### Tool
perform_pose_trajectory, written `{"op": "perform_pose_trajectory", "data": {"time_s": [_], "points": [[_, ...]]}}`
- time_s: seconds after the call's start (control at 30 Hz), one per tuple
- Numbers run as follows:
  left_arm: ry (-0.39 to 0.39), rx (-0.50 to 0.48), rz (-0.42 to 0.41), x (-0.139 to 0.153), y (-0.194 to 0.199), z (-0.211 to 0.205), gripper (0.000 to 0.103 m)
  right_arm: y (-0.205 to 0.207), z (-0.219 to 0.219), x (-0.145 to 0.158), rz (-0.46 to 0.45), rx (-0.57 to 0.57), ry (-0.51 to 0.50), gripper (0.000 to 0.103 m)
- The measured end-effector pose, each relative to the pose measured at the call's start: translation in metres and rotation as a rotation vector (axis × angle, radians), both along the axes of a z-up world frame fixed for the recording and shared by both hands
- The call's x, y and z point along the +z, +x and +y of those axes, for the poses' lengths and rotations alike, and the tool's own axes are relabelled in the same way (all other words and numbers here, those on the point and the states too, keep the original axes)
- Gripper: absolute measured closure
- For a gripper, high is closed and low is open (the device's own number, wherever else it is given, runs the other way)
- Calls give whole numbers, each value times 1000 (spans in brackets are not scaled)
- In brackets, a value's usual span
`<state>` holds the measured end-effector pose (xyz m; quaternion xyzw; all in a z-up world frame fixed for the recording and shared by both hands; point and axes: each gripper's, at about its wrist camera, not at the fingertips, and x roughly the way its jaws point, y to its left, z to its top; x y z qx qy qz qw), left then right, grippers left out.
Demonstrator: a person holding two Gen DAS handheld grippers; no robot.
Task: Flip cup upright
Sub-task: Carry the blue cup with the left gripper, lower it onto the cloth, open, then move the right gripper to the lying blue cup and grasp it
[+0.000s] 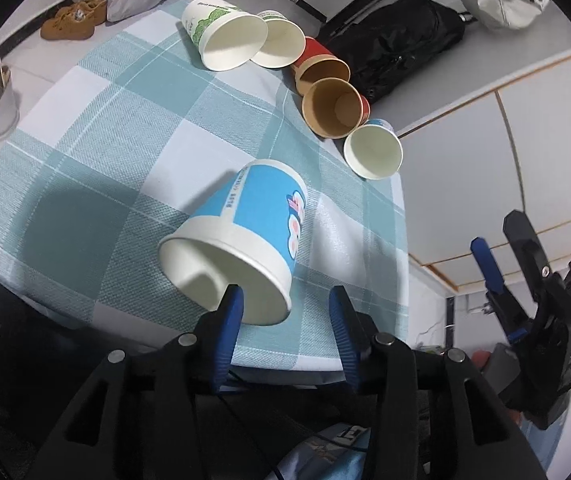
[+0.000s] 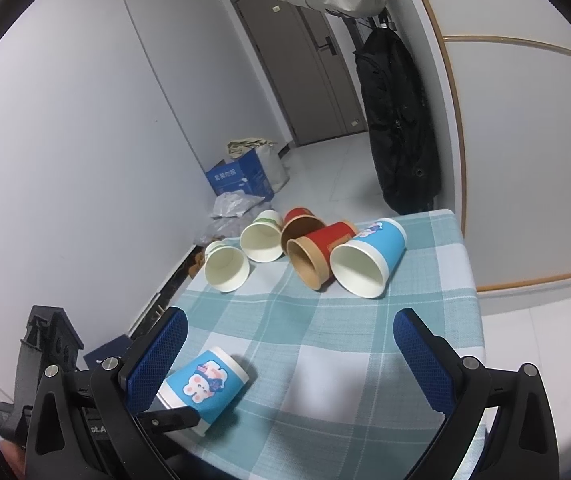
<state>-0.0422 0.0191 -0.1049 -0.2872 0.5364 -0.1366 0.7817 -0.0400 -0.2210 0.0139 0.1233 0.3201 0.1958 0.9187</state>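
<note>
A blue and white paper cup (image 1: 245, 236) lies on its side on the checked tablecloth (image 1: 117, 152), mouth toward me. My left gripper (image 1: 285, 312) is open; its left finger (image 1: 231, 312) sits just inside the cup's rim, the right finger outside and apart from the wall. The same cup shows in the right wrist view (image 2: 205, 384), near the table's left front corner. My right gripper (image 2: 289, 340) is open and empty above the table, to the right of that cup; it also shows at the right edge of the left wrist view (image 1: 525, 272).
Several other cups lie on their sides at the table's far end: white and green ones (image 2: 225, 268), red and brown ones (image 2: 309, 256), a blue one (image 2: 365, 260). A black coat (image 2: 401, 128) hangs by the wall. A blue box (image 2: 237, 176) stands on the floor.
</note>
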Motion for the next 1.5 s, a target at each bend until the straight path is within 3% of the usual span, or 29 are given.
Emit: {"op": "perform_pose_trajectory", "data": {"time_s": [0.23, 0.37, 0.6, 0.83, 1.07, 1.17, 1.5], "points": [[63, -29, -1, 4, -3, -2, 63, 1, -1, 0, -1, 1, 0, 0], [148, -23, 5, 9, -6, 0, 45, 0, 0, 0, -2, 1, -1, 0], [260, -38, -92, 39, -18, 3, 45, 0, -1, 0, -9, -8, -1, 0], [291, -55, -178, 62, -22, 14, 45, 0, 1, -1, -6, -8, -24, 0], [278, -14, -283, 80, -7, 37, 44, -5, 7, -2, -2, 10, -45, 0], [274, 39, -325, 87, 3, 53, 29, -7, 17, -5, 7, 32, -64, 0], [325, 202, -412, 78, 23, 94, 28, -22, 85, -12, 49, 167, -88, 0]]}}
